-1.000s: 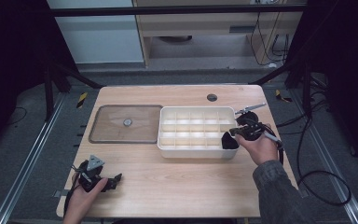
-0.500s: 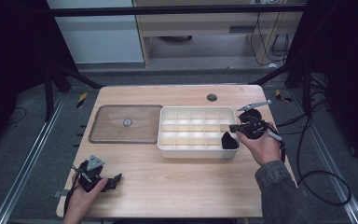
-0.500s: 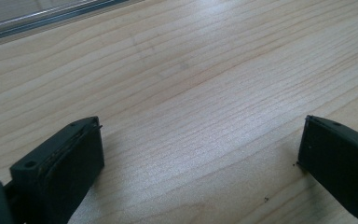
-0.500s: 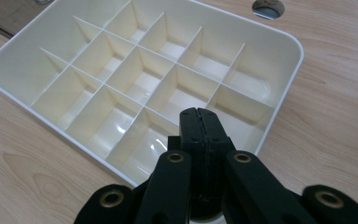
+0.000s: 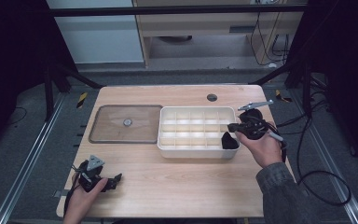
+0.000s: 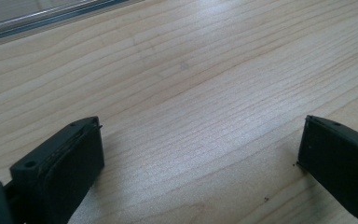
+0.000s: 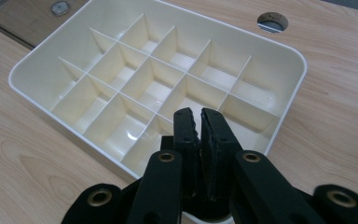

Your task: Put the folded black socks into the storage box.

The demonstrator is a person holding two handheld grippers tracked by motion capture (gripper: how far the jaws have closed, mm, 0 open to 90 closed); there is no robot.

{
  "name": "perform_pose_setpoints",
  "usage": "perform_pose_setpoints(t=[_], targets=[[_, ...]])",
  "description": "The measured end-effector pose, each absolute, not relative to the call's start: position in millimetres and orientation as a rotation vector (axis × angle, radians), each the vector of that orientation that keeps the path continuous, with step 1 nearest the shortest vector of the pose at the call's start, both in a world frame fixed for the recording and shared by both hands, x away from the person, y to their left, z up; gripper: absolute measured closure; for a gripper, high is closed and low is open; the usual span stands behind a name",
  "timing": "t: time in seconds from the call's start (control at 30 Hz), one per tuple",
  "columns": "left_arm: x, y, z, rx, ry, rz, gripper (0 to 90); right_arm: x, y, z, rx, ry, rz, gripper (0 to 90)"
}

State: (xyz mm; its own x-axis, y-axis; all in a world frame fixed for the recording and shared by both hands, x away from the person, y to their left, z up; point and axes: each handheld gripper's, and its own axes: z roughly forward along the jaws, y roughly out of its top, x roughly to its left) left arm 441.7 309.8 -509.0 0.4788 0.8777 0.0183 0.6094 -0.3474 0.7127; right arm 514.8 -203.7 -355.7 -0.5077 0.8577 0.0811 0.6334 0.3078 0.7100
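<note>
A white compartment tray [image 5: 193, 149] [image 7: 42, 51] stands in the middle of the wooden table. My right gripper [image 5: 233, 127] [image 7: 196, 115] hovers over the tray's right end with its jaws shut and nothing visible between them. A dark shape [image 5: 229, 141] sits in the tray's near right compartment; I cannot tell what it is. The compartments seen in the right gripper view hold nothing. My left gripper [image 5: 113, 179] [image 6: 198, 149] rests low over the table's front left with its jaws wide open around bare wood.
A clear lid [image 5: 107, 133] with a small round knob [image 5: 127, 122] [image 7: 60, 7] lies flat just left of the tray. A round cable hole [image 5: 212, 97] [image 7: 270, 21] sits in the table behind the tray. Cables trail off the table's right side.
My right gripper has shifted slightly farther from the person beside the tray's right end, still shut. The left gripper has stayed in place.
</note>
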Motion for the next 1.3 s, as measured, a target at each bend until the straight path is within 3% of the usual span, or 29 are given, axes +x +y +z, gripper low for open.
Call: perform_pose_setpoints(t=[0.33, 0.7, 1.1, 1.3], targets=[[442, 310, -509, 2.081, 1.225, 0.535, 0.0, 508, -199, -347, 1.317, 2.258, 1.04, 75.6], [442, 310, -509, 2.081, 1.224, 0.536, 0.0, 502, -197, -343, 1.312, 2.234, 1.061, 57.3], [442, 310, -509, 2.081, 1.225, 0.535, 0.0, 497, -193, -343, 1.338, 2.21, 1.064, 32.3], [442, 310, -509, 2.082, 1.224, 0.536, 0.0, 494, -194, -344, 1.357, 2.164, 1.068, 12.8]])
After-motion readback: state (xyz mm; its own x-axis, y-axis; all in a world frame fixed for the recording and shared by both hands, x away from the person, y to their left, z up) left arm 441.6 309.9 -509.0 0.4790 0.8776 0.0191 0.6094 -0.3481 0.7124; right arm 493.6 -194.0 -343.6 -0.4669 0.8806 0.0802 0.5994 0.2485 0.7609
